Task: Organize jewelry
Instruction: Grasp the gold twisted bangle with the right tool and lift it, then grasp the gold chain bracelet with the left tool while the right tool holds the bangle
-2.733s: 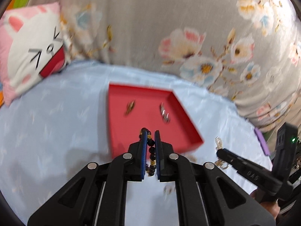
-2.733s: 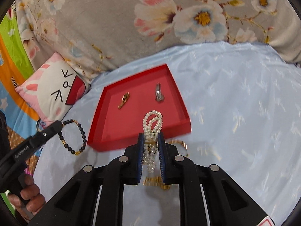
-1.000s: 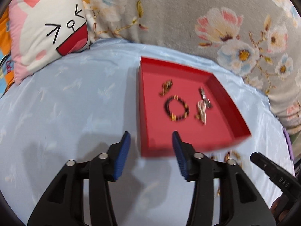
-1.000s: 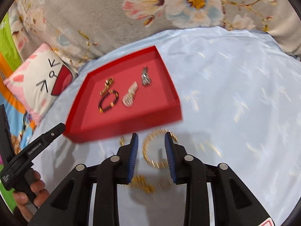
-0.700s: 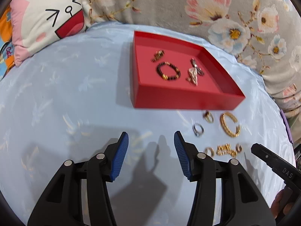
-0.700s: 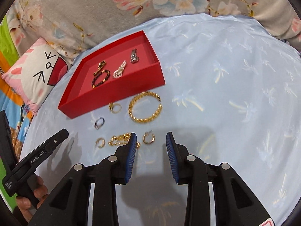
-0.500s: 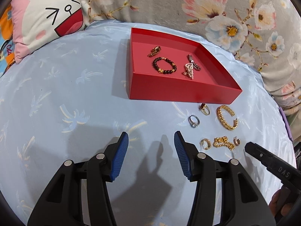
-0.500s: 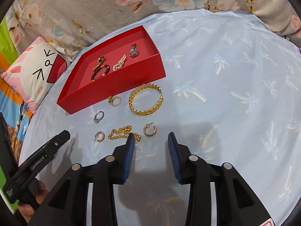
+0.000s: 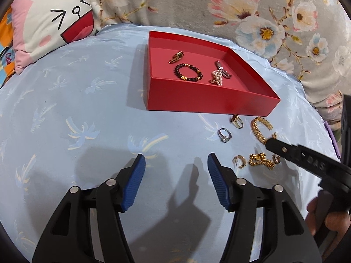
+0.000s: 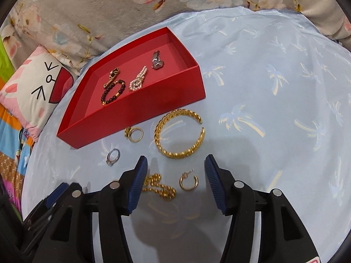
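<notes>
A red tray (image 9: 210, 104) (image 10: 153, 109) on the blue cloth holds a dark bead bracelet (image 9: 188, 72) (image 10: 113, 92), a pearl bracelet (image 9: 217, 77) (image 10: 138, 81), a gold clasp (image 9: 176, 57) and a silver piece (image 10: 157, 60). In front of it lie a gold bangle (image 10: 181, 133) (image 9: 260, 129), two rings (image 10: 134, 133) (image 10: 113, 156), a gold chain (image 10: 161, 188) (image 9: 261, 161) and hoop earrings (image 10: 189, 182) (image 9: 239, 161). My left gripper (image 9: 176, 175) is open and empty over bare cloth. My right gripper (image 10: 175, 177) is open and empty, its fingers either side of the chain and one earring.
A rabbit-face cushion (image 9: 52, 15) lies at the back left. A grey floral quilt (image 9: 241, 4) rises behind the tray. The blue cloth (image 10: 274, 87) stretches to the right of the jewelry. The right gripper's arm (image 9: 307, 162) reaches in at the left view's right side.
Both bracelets were released into the tray and both grippers opened. Both then drew back from the tray; the right gripper has come down close over the chain and earring.
</notes>
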Available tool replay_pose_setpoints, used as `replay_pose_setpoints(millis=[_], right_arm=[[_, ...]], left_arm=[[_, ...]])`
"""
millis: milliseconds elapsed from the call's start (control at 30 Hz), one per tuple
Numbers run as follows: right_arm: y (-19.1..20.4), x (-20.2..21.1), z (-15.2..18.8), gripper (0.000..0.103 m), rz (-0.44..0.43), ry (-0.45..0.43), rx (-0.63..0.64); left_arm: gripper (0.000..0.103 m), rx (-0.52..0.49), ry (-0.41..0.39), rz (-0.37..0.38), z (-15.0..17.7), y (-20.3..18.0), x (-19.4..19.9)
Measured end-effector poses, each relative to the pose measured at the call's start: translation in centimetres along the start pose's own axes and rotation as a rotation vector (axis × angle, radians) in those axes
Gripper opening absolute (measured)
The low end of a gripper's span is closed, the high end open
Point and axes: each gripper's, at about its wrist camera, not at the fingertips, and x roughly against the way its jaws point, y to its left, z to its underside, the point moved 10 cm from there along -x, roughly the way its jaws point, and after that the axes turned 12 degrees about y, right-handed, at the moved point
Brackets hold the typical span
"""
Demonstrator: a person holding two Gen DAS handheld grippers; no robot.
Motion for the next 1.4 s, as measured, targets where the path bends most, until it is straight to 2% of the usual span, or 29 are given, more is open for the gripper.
replay_pose_setpoints(millis=[267, 367, 467, 667, 733, 867, 1000, 1167, 1400], right_arm=[[0.5, -1.1, -2.0, 0.058, 0.031, -0.045, -0.008], [0.7, -1.5, -2.4, 0.057, 0.082, -0.063, 0.019], [0.8, -1.6, -2.5, 0.051, 0.134, -0.071, 0.046], [-0.1, -0.9, -2.4, 0.05, 0.093, -0.072, 0.022], [-0.7, 0.0, -2.2, 0.05, 0.056, -0.079, 0.0], [-2.4, 2.3, -1.6, 0.05, 0.034, -0.095, -0.035], [-4.6, 4.8, -0.4, 0.05, 0.05, -0.106, -0.065], [-6.9, 6.4, 1.3, 0.05, 0.059, -0.103, -0.109], [-9.5, 8.0, 2.9, 0.05, 0.074, -0.103, -0.134]], left_arm=[[0.062, -0.008, 0.003, 0.004, 0.0, -0.1, -0.1], [0.063, -0.01, 0.003, 0.007, 0.0, -0.2, -0.1], [0.063, -0.01, 0.003, 0.008, 0.0, -0.2, -0.1], [0.064, -0.009, 0.003, 0.008, 0.0, -0.2, -0.1], [0.064, -0.008, 0.002, 0.009, 0.0, -0.4, 0.0], [0.064, -0.024, -0.001, 0.004, 0.1, -0.9, 0.1], [0.064, -0.059, -0.004, 0.031, 0.3, -2.6, 0.5], [0.064, -0.135, -0.008, 0.08, -0.1, -6.6, 0.7], [0.064, -0.227, -0.003, 0.095, -0.2, -11.7, -0.7]])
